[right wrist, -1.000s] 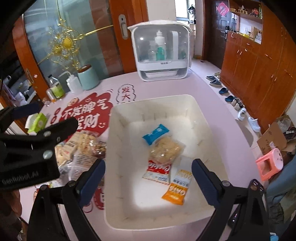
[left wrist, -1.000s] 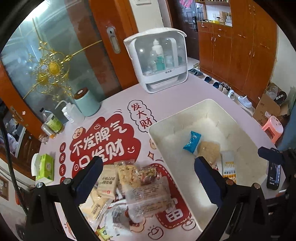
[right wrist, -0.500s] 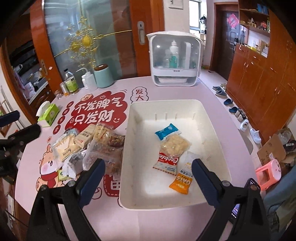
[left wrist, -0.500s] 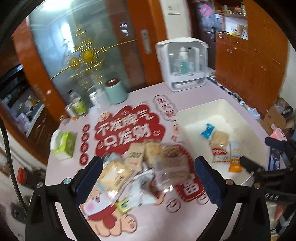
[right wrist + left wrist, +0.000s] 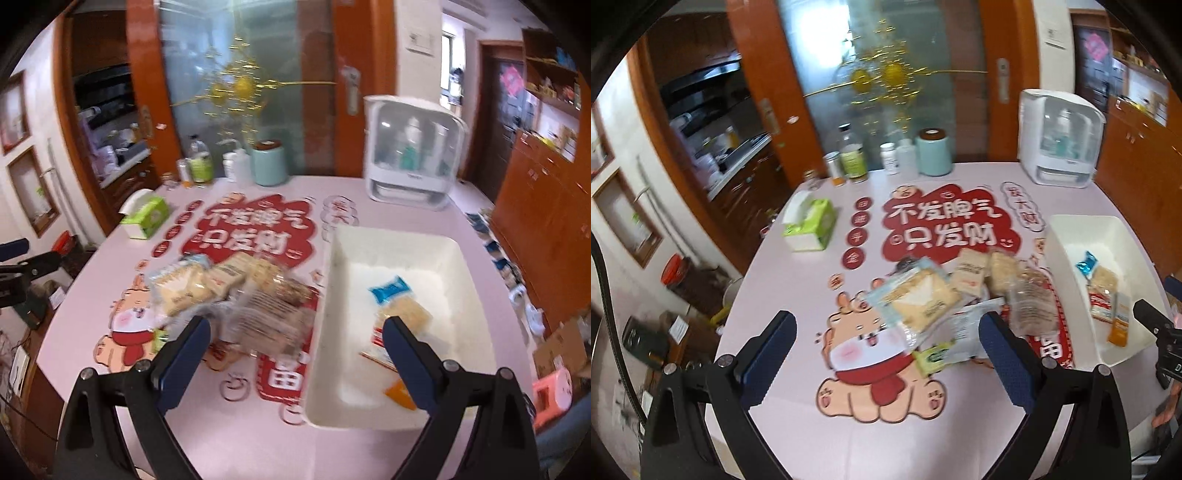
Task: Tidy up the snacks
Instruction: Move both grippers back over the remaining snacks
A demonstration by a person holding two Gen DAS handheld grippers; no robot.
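A heap of wrapped snacks (image 5: 945,295) lies on the pink table beside a white bin (image 5: 1060,258). Inside the bin sit a blue packet (image 5: 1086,261), a beige packet (image 5: 1102,278) and an orange one (image 5: 1119,323). My left gripper (image 5: 886,350) hangs open above the table's near side, nothing between its fingers. The right wrist view shows the same snack heap (image 5: 236,295) left of the bin (image 5: 332,295), with the blue packet (image 5: 389,288) inside. My right gripper (image 5: 295,354) is open and empty, hovering over the bin's left edge.
A green tissue box (image 5: 810,225) stands at the table's left. Bottles and a teal canister (image 5: 933,152) line the far edge, next to a white clear-fronted cabinet (image 5: 1058,144). Wooden cupboards (image 5: 546,206) and shoes lie to the right. A pink stool (image 5: 552,391) stands on the floor.
Both grippers have pulled back and up from the table, so more of it shows. The left view has swung leftward from the bin to the snack heap. Both stay open.
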